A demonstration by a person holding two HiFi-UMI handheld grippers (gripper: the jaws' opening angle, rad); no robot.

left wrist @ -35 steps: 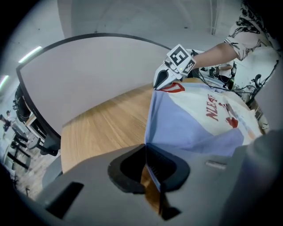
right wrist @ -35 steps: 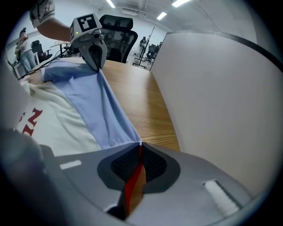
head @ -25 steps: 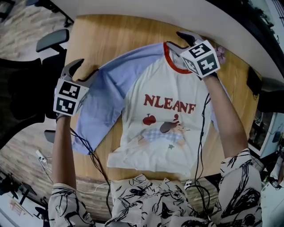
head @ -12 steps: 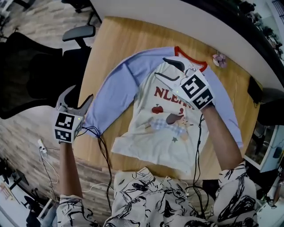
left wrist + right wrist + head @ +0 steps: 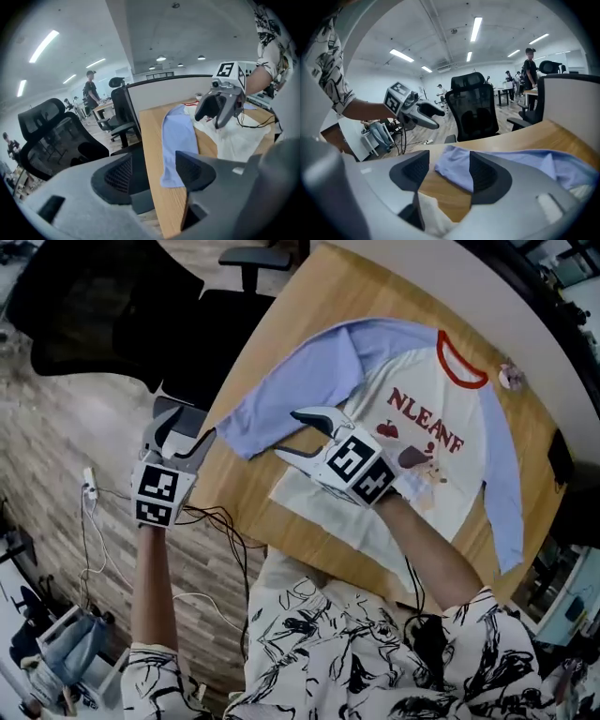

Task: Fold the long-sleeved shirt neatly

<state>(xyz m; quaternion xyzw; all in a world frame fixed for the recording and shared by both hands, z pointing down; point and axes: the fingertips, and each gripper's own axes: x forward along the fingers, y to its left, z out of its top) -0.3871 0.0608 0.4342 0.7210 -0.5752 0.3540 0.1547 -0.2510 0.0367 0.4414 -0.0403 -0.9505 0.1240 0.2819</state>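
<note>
The long-sleeved shirt [image 5: 427, 442] lies flat on the wooden table [image 5: 281, 315]: cream body, red collar, red lettering, blue sleeves. Its left sleeve [image 5: 281, 399] runs to a cuff near the table's left edge. My right gripper [image 5: 302, 434] hovers over the shirt's lower left corner beside that cuff. Its jaws have just been opening, they grip nothing, and the cuff [image 5: 454, 171] shows beyond their gap. My left gripper [image 5: 183, 432] hangs open and empty off the table's left edge. In the left gripper view the sleeve [image 5: 176, 145] lies ahead of it, with the right gripper [image 5: 218, 110] beyond.
Black office chairs [image 5: 122, 306] stand at the table's left side. Cables [image 5: 216, 521] trail from the grippers over the floor. A small pink object [image 5: 511, 376] sits near the table's far edge. A person [image 5: 91, 91] stands far off in the room.
The right gripper left the collar and crossed the shirt to its lower left corner. The left gripper drew back from the left shoulder to beyond the table's edge. The shirt stayed flat.
</note>
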